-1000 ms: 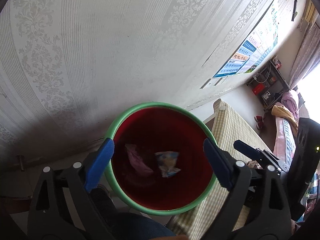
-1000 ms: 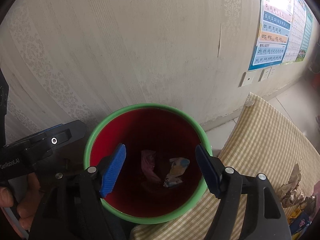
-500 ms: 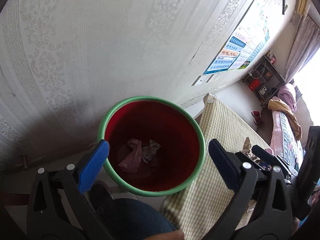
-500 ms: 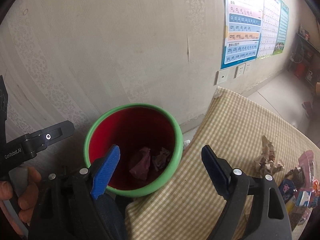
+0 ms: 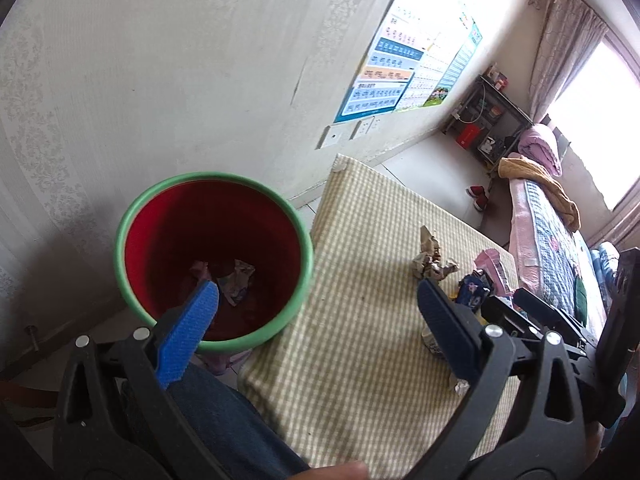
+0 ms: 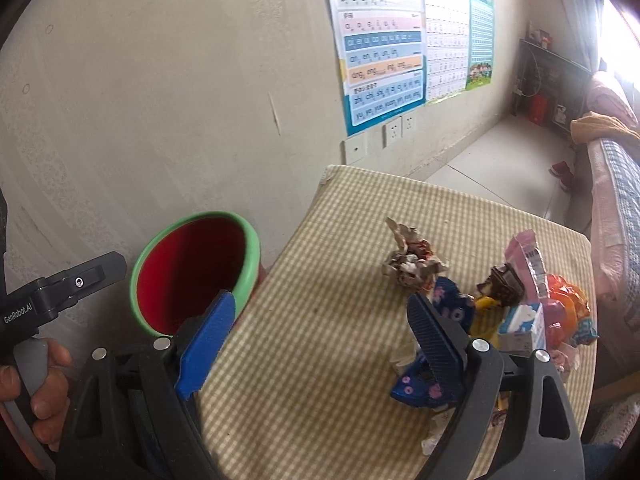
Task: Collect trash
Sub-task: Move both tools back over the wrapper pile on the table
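A red bin with a green rim [image 5: 216, 178] [image 6: 248, 256] stands beside a table with a yellow checked cloth [image 5: 360, 320] [image 6: 320, 360]. Crumpled wrappers [image 5: 240, 280] lie on the bin's bottom. On the cloth lie a crumpled brown paper wad [image 5: 430, 260] [image 6: 412, 260], a blue flowered wrapper [image 6: 416, 384] and a heap of pink, orange and white packets [image 6: 544, 312]. My left gripper [image 5: 318, 328] is open and empty between the bin and the cloth. My right gripper [image 6: 320, 336] is open and empty over the cloth, left of the heap.
A patterned wall with a chart poster [image 6: 384, 40] and sockets [image 6: 394, 132] stands behind the table. A bed with pink bedding [image 5: 552, 216] lies at the right. A dark shelf [image 5: 488, 120] stands in the far corner. The person's leg [image 5: 224, 420] is below the bin.
Both grippers have swung right, away from above the bin and towards the table. The trash heap has come into view. Both stay open and empty.
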`<state>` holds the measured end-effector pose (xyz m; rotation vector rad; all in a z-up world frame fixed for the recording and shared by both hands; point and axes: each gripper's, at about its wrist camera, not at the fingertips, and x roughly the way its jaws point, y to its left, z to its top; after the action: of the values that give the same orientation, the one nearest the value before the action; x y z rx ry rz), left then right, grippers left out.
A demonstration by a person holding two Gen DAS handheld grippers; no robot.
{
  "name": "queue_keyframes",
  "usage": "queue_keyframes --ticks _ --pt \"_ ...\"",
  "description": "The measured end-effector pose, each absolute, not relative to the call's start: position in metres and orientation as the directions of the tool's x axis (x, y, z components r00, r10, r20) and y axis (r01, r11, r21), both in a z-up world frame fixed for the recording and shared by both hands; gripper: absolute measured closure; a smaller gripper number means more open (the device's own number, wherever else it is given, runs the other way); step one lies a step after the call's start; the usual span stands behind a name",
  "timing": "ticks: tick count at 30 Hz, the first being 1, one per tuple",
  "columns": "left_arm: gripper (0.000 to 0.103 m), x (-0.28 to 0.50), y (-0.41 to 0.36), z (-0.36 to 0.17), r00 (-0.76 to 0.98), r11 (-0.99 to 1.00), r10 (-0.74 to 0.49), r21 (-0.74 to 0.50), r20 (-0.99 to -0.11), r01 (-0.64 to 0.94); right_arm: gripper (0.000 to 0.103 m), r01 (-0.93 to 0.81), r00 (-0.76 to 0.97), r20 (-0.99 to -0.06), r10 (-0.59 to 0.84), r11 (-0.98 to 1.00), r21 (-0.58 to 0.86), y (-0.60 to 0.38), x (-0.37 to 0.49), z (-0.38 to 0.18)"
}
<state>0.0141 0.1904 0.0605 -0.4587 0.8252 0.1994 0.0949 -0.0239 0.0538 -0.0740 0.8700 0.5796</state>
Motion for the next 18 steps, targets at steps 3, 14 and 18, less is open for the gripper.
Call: queue_keyframes --ticks 3,14,18 --pt "0.006 0.023 0.167 0.061 0.666 0.899 -0.032 -0.312 -0.745 -0.306 0.018 -0.478 0.52 -0.737 0.431 0.862 0.167 -0.047 0.094 0.055" --pt "0.006 0.048 0.091 0.054 0.643 0.935 -0.123 -0.305 -0.756 -0.179 0.018 -0.355 0.566 -0.746 0.351 0.921 0.164 -0.131 0.095 0.049" --pt "0.006 0.058 0.071 0.049 0.629 0.945 -0.144 -0.295 -0.764 -0.143 0.018 -0.305 0.577 -0.751 0.321 0.938 0.166 -0.157 0.098 0.045"
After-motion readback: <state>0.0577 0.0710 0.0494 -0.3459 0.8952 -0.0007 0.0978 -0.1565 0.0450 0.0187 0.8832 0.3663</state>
